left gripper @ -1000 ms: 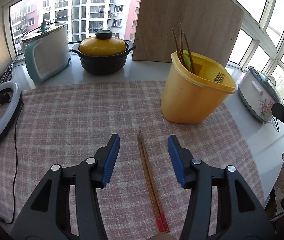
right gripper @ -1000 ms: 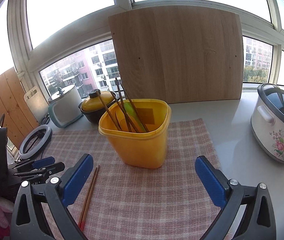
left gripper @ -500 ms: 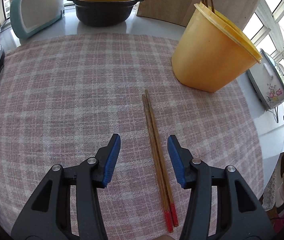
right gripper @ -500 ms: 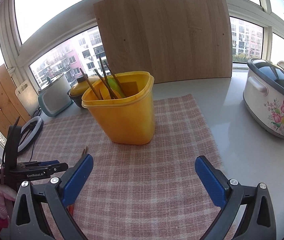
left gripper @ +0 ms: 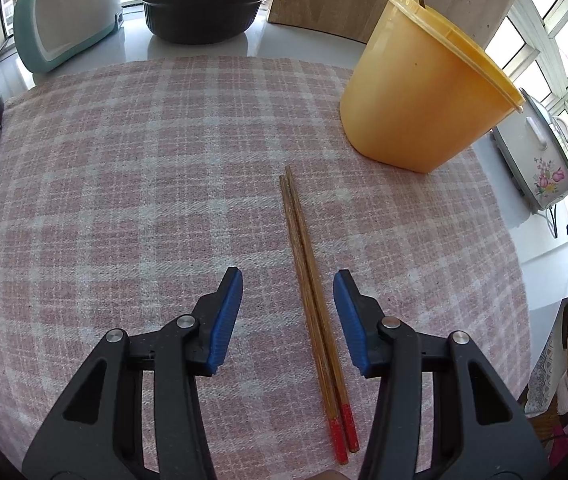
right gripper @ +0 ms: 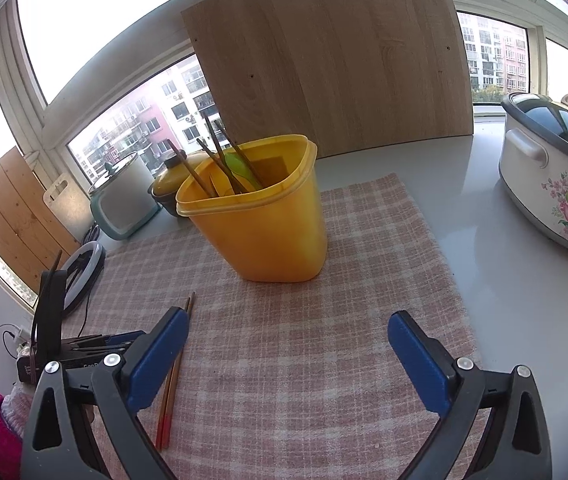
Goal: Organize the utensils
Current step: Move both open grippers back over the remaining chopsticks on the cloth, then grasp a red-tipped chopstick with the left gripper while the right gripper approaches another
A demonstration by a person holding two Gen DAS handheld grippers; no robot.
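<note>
A pair of brown chopsticks (left gripper: 309,280) with red ends lies on the pink checked cloth (left gripper: 124,184). My left gripper (left gripper: 288,278) is open, its jaws on either side of the chopsticks, just above the cloth. The yellow utensil bin (left gripper: 416,96) stands beyond them to the right. In the right wrist view the bin (right gripper: 268,224) holds several chopsticks and a green utensil (right gripper: 238,168). My right gripper (right gripper: 288,328) is open and empty, in front of the bin. The chopsticks on the cloth (right gripper: 172,384) lie partly behind its left jaw.
A black pot with a yellow lid (left gripper: 204,4) and a teal appliance (left gripper: 68,12) stand at the back. A wooden board (right gripper: 332,60) leans on the window. A floral cooker (right gripper: 552,176) is right; a ring light (right gripper: 80,276) left.
My left gripper has tilted down and come lower over the chopsticks; they now lie further in between its jaws. My right gripper has moved closer to the bin.
</note>
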